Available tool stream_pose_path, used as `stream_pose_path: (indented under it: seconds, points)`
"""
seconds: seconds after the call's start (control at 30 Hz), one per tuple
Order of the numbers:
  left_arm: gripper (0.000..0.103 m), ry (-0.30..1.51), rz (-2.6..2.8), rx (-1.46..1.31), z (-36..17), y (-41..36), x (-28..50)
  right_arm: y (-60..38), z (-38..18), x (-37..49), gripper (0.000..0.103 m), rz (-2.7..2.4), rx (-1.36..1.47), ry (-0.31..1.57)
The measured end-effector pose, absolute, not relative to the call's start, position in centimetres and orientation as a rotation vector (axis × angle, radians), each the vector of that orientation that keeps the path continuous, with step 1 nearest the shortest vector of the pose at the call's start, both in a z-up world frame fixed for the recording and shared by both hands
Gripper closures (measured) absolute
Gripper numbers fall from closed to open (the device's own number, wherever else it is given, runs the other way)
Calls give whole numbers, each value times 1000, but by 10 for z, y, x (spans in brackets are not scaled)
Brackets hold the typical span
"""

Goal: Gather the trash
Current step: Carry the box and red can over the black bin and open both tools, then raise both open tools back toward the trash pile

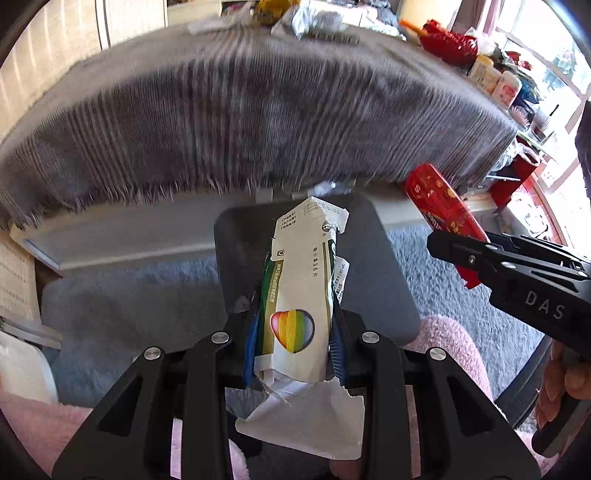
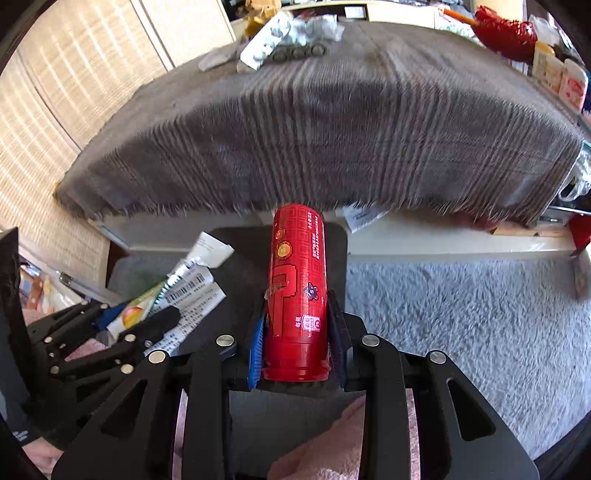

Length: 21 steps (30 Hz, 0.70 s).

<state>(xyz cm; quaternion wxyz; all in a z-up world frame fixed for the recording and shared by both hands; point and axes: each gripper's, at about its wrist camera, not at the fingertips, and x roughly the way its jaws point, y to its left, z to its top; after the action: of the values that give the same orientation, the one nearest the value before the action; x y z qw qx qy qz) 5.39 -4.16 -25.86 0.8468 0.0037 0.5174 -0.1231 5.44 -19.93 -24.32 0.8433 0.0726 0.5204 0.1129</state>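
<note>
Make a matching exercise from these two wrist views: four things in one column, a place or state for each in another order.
1. red can
2. crushed white carton
3. grey fringed blanket
4. crumpled wrappers

a. draped over the bed edge
b. clamped in the left tongs
c. lying at the blanket's far end
d. clamped in the right tongs

Pairs: 1-d, 2-b, 3-a, 4-c
</note>
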Motion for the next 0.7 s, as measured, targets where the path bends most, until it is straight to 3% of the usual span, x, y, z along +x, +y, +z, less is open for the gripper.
stream_pose_path:
  seconds: [0.3, 0.43, 0.53, 0.6, 0.7]
  points:
    - [73, 1149, -260, -47, -277, -34, 65, -190, -261, 73, 72, 267, 214, 1162]
    - [72, 1157, -263, -60, -278, -33, 67, -190, -264, 82, 66, 272, 249, 1172]
    - [62, 1153, -249, -46, -278, -34, 67, -190, -263, 84, 56, 263, 252, 1165]
    - [49, 1142, -244, -40, -275, -34, 67, -193, -261, 84, 51, 256, 255, 1160]
    - [42, 1124, -241, -38, -269, -32, 67, -197, -260, 84, 43, 238, 255, 1155]
